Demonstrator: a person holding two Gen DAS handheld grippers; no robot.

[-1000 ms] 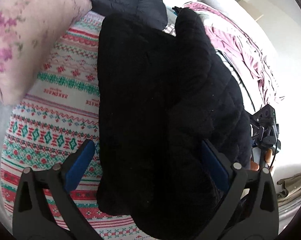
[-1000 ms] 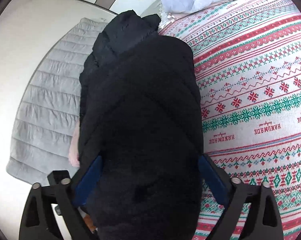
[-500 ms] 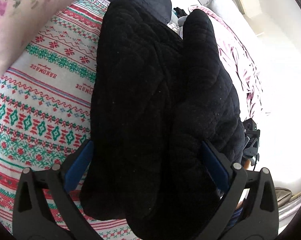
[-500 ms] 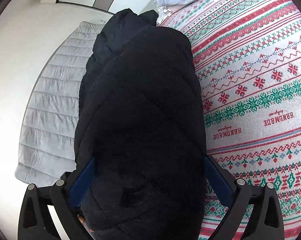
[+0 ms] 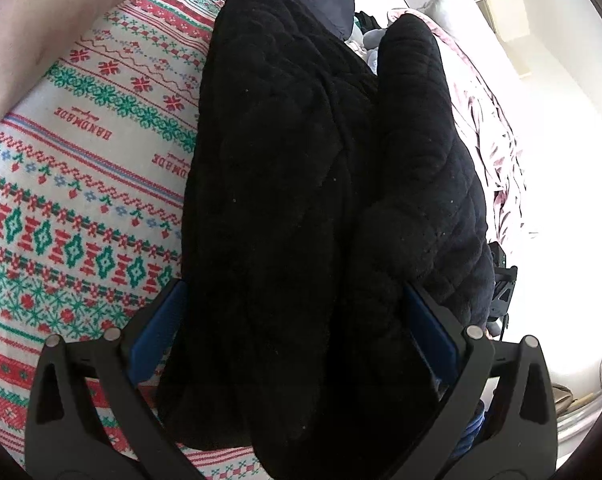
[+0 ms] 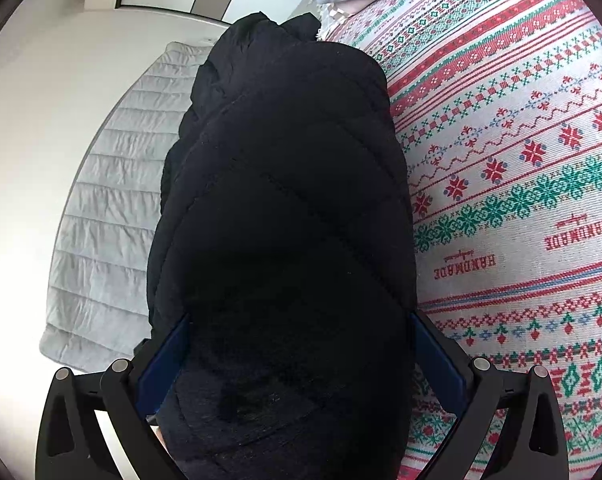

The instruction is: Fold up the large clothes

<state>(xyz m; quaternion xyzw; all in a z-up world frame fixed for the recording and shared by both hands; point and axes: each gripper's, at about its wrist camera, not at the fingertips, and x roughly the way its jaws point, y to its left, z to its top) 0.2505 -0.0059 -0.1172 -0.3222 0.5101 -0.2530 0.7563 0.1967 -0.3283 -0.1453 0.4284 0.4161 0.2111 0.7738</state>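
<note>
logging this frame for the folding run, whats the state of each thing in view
black quilted jacket: bunched into thick folds, lying on the blanket, between both grippers' fingers
left gripper: wide apart, jacket bulk filling the gap
right gripper: wide apart, jacket bulk filling the gap
patterned blanket: spread flat under the jacket
grey quilted pad: laid flat

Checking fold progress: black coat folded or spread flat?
Folded: the black coat is doubled into a narrow, thick bundle with overlapping layers on the patterned blanket.
</note>
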